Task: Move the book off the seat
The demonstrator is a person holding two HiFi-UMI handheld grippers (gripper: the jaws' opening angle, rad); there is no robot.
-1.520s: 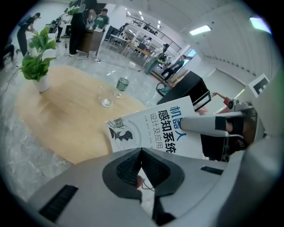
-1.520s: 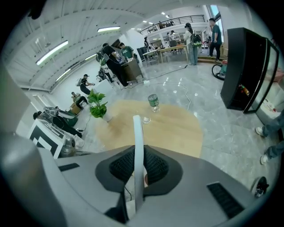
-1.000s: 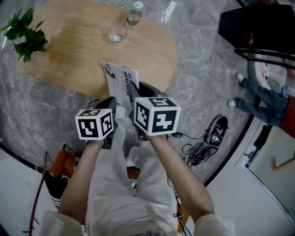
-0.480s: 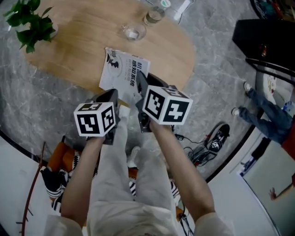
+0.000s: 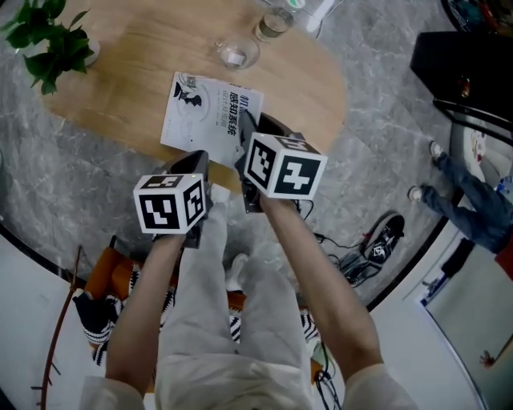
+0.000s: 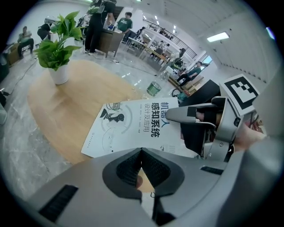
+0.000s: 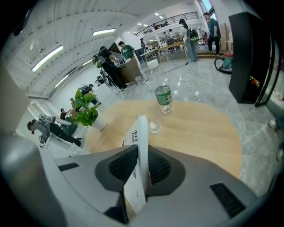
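The white book (image 5: 210, 112) with black print lies over the near part of the oval wooden table (image 5: 120, 72). My right gripper (image 5: 246, 138) is shut on the book's near right edge. In the right gripper view the book (image 7: 141, 146) stands edge-on between the pads of the right gripper (image 7: 142, 166). Just off the table's near edge my left gripper (image 5: 199, 162) is shut and empty. In the left gripper view the left gripper (image 6: 141, 153) has its pads met, with the book (image 6: 128, 126) in front of it and the right gripper (image 6: 199, 128) on the book's right edge.
A potted plant (image 5: 48, 40) stands at the table's left end, a glass (image 5: 235, 54) and a water bottle (image 5: 276, 20) at its far side. A black cabinet (image 5: 465, 60), a shoe (image 5: 385, 232) and cables lie to the right. An orange seat (image 5: 108, 276) is under my legs.
The book has come down from a tilted hold at the table's edge to lie flatter and further onto the table. Both grippers have moved forward and down with it.
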